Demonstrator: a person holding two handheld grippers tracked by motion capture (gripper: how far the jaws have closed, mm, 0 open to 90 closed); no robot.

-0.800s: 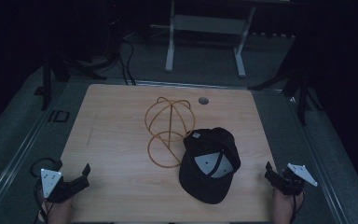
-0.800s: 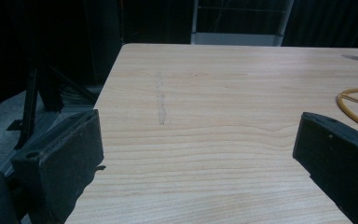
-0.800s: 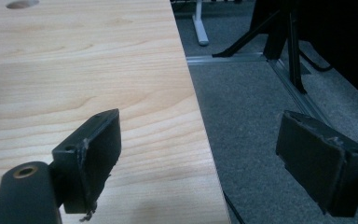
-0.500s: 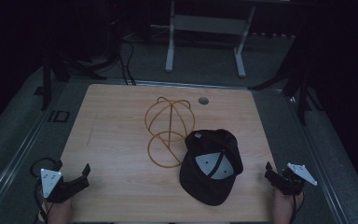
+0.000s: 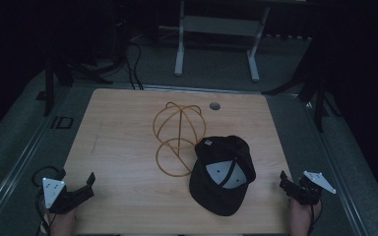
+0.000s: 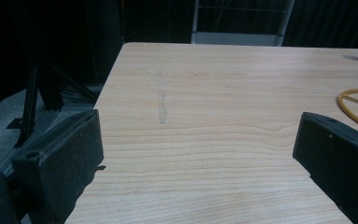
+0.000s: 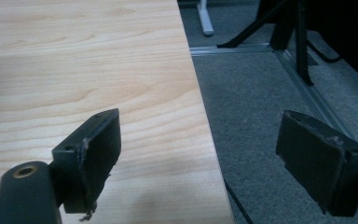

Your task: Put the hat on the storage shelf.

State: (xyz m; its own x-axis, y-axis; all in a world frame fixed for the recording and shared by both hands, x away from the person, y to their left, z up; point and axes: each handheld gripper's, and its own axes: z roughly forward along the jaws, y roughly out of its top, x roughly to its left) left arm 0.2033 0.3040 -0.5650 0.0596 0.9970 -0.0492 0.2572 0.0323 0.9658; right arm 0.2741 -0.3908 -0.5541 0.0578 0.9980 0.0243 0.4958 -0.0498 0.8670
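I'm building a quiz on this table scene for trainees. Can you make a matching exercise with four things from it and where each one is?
Things:
1. black cap
2. wire cap stand
3. left tongs
4. right tongs

Places or states:
A. open, at the table's near right edge
B. stands at the middle of the table, just left of the cap
C. open, at the table's near left corner
D. lies upside down, inside facing up, right of centre

Pairs: 1-D, 2-B, 3-C, 4-A
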